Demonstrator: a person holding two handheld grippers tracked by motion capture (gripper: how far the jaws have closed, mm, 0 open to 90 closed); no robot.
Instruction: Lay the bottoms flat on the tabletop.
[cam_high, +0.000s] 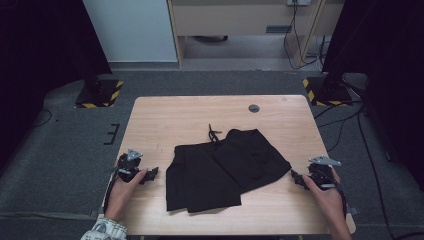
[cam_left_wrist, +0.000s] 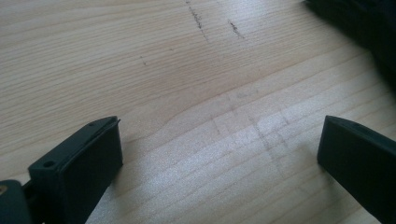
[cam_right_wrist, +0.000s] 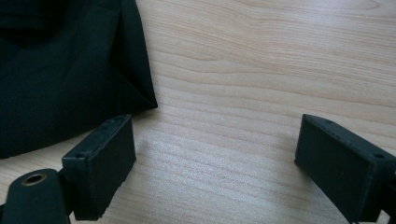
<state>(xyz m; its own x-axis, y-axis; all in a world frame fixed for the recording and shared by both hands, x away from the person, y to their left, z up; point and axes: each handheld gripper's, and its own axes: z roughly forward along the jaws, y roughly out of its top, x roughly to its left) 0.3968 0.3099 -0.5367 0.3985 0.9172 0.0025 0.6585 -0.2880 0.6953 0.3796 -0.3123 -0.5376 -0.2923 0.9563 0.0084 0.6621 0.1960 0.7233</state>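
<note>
A pair of black shorts (cam_high: 222, 170) lies flat in the middle of the wooden table (cam_high: 165, 120), its drawstring (cam_high: 214, 134) trailing toward the far edge. My left gripper (cam_high: 150, 174) rests on the table to the left of the shorts, jaws wide apart with bare wood between them (cam_left_wrist: 219, 154). A dark edge of the shorts (cam_left_wrist: 369, 28) shows at the top right of the left gripper view. My right gripper (cam_high: 297, 179) sits just right of the shorts, open as well (cam_right_wrist: 215, 168). A corner of the black fabric (cam_right_wrist: 70, 79) lies just beyond its left jaw.
A small round grommet (cam_high: 254, 108) is set in the table near its far edge. Yellow-and-black striped stand bases (cam_high: 100, 92) (cam_high: 325, 90) sit on the grey floor beyond both far corners. Cables (cam_high: 350, 130) run across the floor on the right.
</note>
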